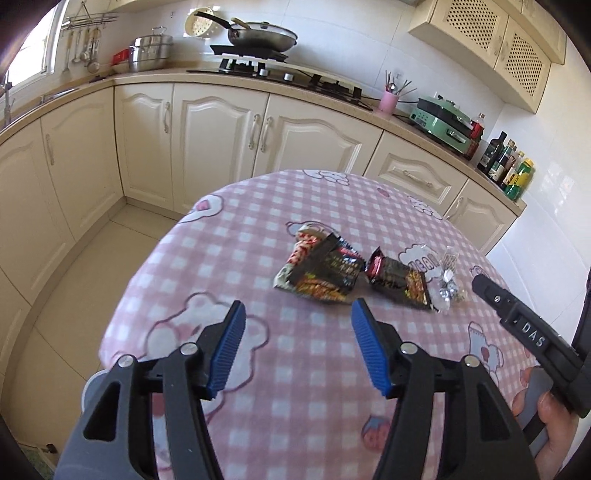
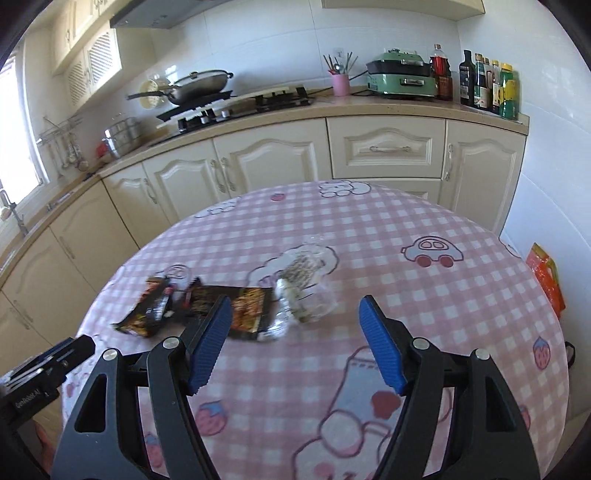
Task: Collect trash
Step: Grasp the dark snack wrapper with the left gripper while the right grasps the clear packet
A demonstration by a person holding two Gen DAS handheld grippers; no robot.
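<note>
Several empty snack wrappers lie together on a round table with a pink checked cloth [image 1: 258,369]. In the left wrist view a dark wrapper [image 1: 325,273] lies left, a second dark one [image 1: 400,282] beside it, and a clear crumpled wrapper [image 1: 445,284] at the right. My left gripper [image 1: 297,314] is open just short of them, nothing between its blue pads. In the right wrist view the dark wrappers [image 2: 199,306] and the clear wrapper [image 2: 303,295] lie ahead; my right gripper [image 2: 293,308] is open and empty, the clear wrapper just beyond its tips. The right gripper's body [image 1: 524,332] shows at the left view's right edge.
Cream kitchen cabinets [image 1: 221,140] wrap around behind the table, with a hob and wok [image 1: 262,35], a green appliance [image 1: 443,122] and bottles [image 1: 509,166] on the counter. An orange bag [image 2: 546,273] sits past the table's right edge. Tiled floor [image 1: 92,277] lies left of the table.
</note>
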